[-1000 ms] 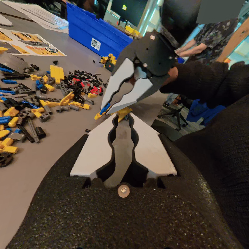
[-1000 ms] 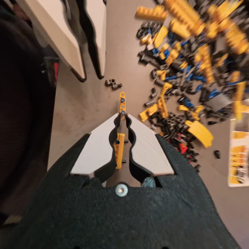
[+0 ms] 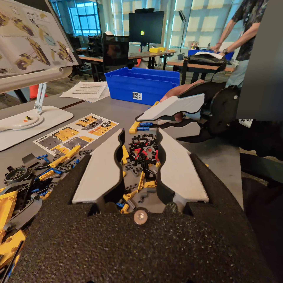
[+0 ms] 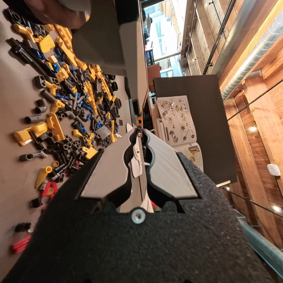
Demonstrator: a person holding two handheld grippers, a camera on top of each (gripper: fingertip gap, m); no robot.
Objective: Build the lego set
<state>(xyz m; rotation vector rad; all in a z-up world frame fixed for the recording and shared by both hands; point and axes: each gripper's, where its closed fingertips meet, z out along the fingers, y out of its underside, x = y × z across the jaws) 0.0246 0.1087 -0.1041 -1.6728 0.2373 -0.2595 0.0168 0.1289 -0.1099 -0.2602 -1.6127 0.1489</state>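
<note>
Left hand-held gripper (image 3: 139, 134) was wide open, empty, hovering over the loose building parts (image 3: 142, 154) scattered on the grey table (image 3: 107, 110). Right hand-held gripper (image 3: 138, 121) sat at 1 o'clock from it, jaws pinched on a yellow beam (image 3: 134, 127) carrying blue pins (image 3: 145, 124), held clear of the table. Blue bin (image 3: 142, 82) stood at 12 o'clock behind the pile; contents not visible. Sticker sheet (image 3: 76, 133) lay at 10 o'clock, instruction booklet (image 3: 30, 39) propped on a white stand (image 3: 38, 116) further out.
</note>
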